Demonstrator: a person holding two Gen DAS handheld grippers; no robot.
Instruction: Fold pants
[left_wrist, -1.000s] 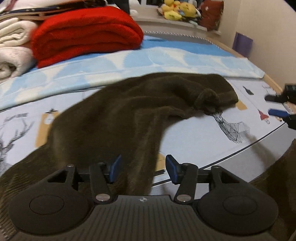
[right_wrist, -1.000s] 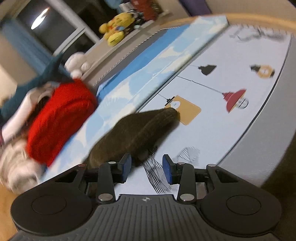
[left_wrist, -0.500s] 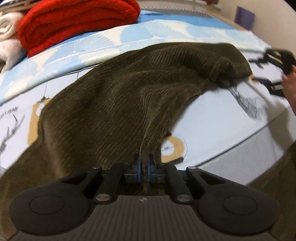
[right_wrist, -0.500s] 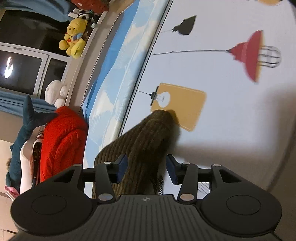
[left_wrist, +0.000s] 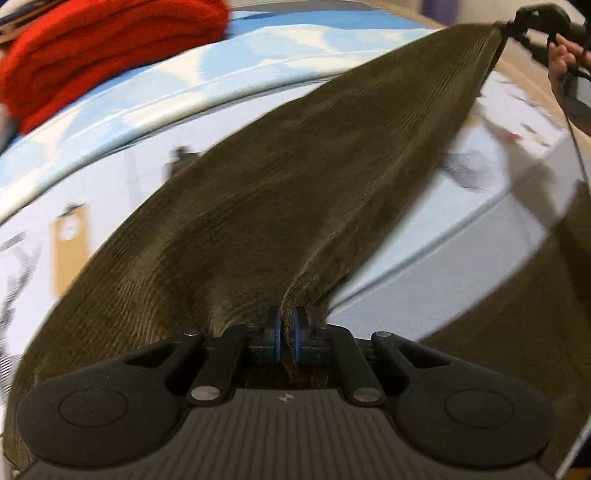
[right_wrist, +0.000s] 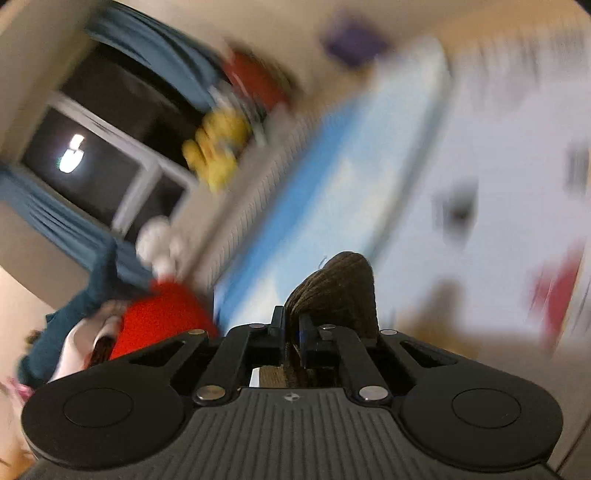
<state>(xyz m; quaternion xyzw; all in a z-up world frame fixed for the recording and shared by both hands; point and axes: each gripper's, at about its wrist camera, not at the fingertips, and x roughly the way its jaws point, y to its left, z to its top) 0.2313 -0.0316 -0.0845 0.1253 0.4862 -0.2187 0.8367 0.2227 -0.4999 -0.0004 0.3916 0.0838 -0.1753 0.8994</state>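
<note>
both grippers have closed and lifted since the earlier frames: pants (left_wrist: 295, 192) no longer slumped on the bed (left_wrist: 461, 229), now stretched taut above it. left gripper (left_wrist: 287, 338) pinches one end of the cloth, jaws pressed together on it. right gripper (right_wrist: 292, 332) pinches the far end, seen up and right in the left view (left_wrist: 517, 22). long axis runs from left gripper straight to right gripper. next fold likely turns on bringing these two ends together. both views motion-blurred.

Brown corduroy pants (left_wrist: 295, 192) stretched taut above bed.
</note>
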